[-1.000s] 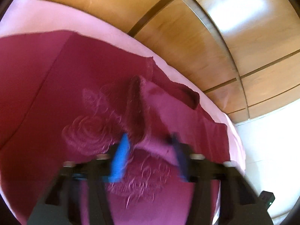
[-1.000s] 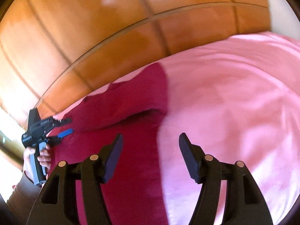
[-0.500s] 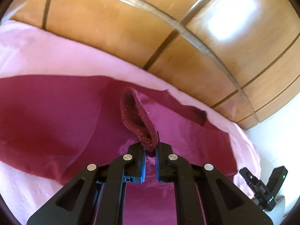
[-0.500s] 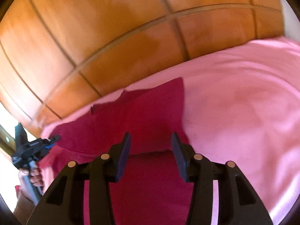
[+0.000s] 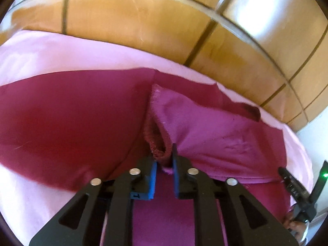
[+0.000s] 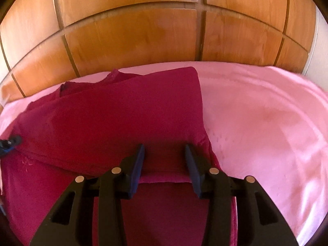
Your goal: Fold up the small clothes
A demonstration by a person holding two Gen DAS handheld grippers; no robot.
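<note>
A wood-panelled wall (image 6: pixel 131 32) runs behind a bed under a pink sheet (image 6: pixel 266 110). On the sheet lies the task's thing, a dark red garment (image 6: pixel 123 119), spread wide with its long axis running across both views, parallel to the wall. Its far part is already turned over the near part, so a fold edge crosses just in front of the right claw.

The right claw (image 6: pixel 165 157) hovers over that near fold edge, close to the garment's right side. Its jaws stand partly apart with cloth under and between them; the pads do not seem to press on it, so I judge it not gripping. It shows in the left view too, low at the right edge.

The left claw (image 5: pixel 164 164) sits over the middle of the garment, at the ribbed hem (image 5: pixel 157 141) that stands up in a loop straight ahead of it. Its jaws are opening, and the hem loop sits between the pads, which I judge no longer clamp it.

The next fold probably turns on the near edge, which lies directly under each claw.
</note>
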